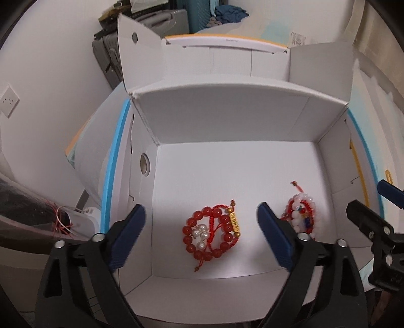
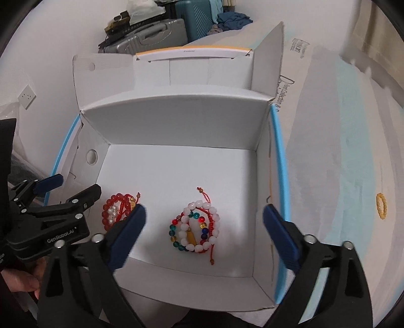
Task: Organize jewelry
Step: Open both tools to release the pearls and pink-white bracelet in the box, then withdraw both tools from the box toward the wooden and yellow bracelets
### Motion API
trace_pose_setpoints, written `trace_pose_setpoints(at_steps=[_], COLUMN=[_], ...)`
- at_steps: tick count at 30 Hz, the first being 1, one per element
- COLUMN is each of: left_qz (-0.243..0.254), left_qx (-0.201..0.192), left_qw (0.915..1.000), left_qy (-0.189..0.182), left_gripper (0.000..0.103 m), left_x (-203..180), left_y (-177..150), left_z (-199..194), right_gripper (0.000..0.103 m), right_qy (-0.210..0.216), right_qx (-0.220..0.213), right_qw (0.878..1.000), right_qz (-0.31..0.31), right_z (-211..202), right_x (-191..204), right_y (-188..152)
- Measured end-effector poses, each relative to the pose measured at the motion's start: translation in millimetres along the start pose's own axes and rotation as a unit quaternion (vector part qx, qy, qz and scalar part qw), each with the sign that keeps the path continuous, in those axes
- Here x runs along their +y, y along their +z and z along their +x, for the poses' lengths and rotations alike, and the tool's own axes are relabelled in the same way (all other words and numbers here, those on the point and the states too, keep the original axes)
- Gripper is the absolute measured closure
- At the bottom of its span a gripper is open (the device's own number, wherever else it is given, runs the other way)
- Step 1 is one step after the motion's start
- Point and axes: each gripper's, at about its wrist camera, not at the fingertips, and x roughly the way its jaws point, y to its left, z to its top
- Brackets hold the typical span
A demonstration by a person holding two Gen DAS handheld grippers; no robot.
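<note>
An open white cardboard box [image 1: 227, 113] [image 2: 176, 118] holds two piles of jewelry on its floor. The left pile is red bead bracelets [image 1: 214, 230] [image 2: 115, 212] with pearls, red cord and a gold charm. The right pile is white and multicoloured bead bracelets [image 2: 195, 230] [image 1: 301, 214]. My left gripper [image 1: 202, 209] [image 2: 75, 185] hangs open above the red pile, holding nothing. Over the white pile my right gripper [image 2: 204, 209] [image 1: 368, 196] also stands open and empty. A yellow bead bracelet [image 2: 381, 205] [image 1: 388, 176] lies outside the box to its right.
The box's flaps stand up at the back and sides, with a blue-edged lid around it. Suitcases [image 2: 151, 32] and folded clothes [image 2: 232, 17] sit behind. A wall socket [image 1: 8, 101] is at left. A hand [image 2: 22, 277] holds the left gripper.
</note>
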Motion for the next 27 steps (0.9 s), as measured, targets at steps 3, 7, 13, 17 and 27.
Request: trace_pose_setpoints(at_steps=[3, 7, 13, 17, 27], left_qz=[-0.003, 0.000, 0.013, 0.020, 0.063], left_qx=[-0.006, -0.011, -0.021, -0.030, -0.039], left_qw=[1.0000, 0.9999, 0.9996, 0.9991, 0.9960], left_qy=[-0.006, -0.010, -0.014, -0.020, -0.050], left_gripper=[0.006, 0.006, 0.006, 0.006, 0.006], left_x=[-6, -15, -38, -56, -128], left_y=[2, 3, 3, 6, 6], left_z=[-8, -16, -28, -36, -46], right_gripper=[0.008, 0.008, 0.007, 0.007, 0.007], right_qy=[-0.002, -0.003, -0.012, -0.021, -0.052], right_qx=[-0.009, -0.011, -0.025, -0.034, -0.045], right_qw=[1.000, 1.000, 0.999, 0.998, 0.994], right_qz=[0.006, 0.018, 0.032, 0.045, 0.085], right_z=[-8, -15, -31, -41, -64], right_x=[-8, -21, -43, -62, -132], right_y=[0, -2, -8, -12, -25])
